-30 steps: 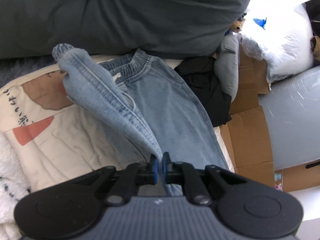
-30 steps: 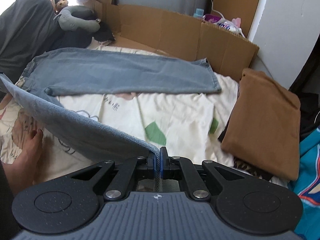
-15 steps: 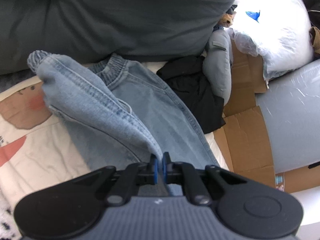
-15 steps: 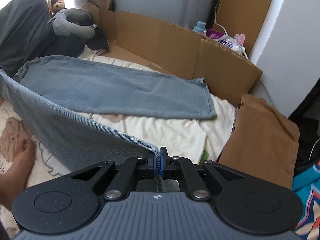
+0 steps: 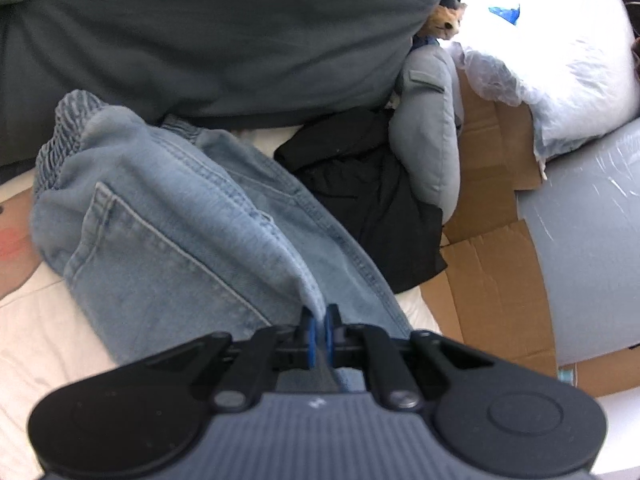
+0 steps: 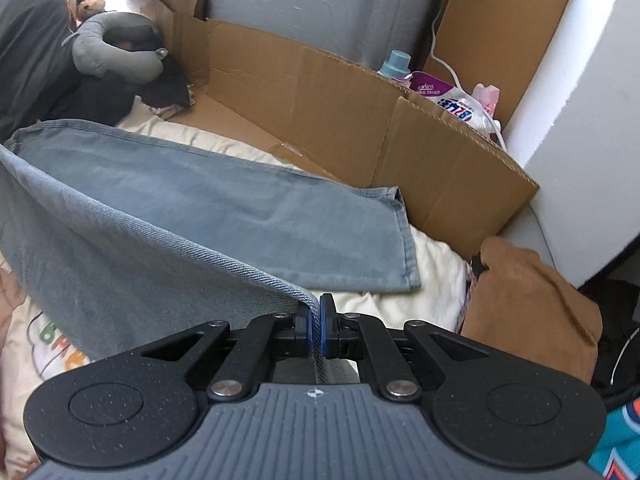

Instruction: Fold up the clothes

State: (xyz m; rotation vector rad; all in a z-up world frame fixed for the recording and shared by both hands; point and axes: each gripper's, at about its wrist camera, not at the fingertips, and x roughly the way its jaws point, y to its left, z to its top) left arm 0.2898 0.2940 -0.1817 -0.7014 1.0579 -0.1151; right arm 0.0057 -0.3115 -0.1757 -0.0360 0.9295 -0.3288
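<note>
Left gripper (image 5: 319, 330) clamped on jeans (image 5: 180, 216) near the waistband end, right gripper (image 6: 315, 330) clamped on the lifted leg's hem, other leg (image 6: 240, 216) flat on the bed (image 6: 432, 280) beyond, long axis left-right: lifted leg probably goes over it

Left gripper (image 5: 319, 330) clamped on a fold of the jeans (image 5: 168, 224); blue pads (image 5: 311, 334) pinch the denim. Elastic waistband (image 5: 64, 128) bunched at upper left, back pocket showing. Jeans lie on the bed sheet (image 5: 40, 344). Black garment (image 5: 360, 184), grey neck pillow (image 5: 430, 148) and cardboard (image 5: 492, 272) to the right.
</note>
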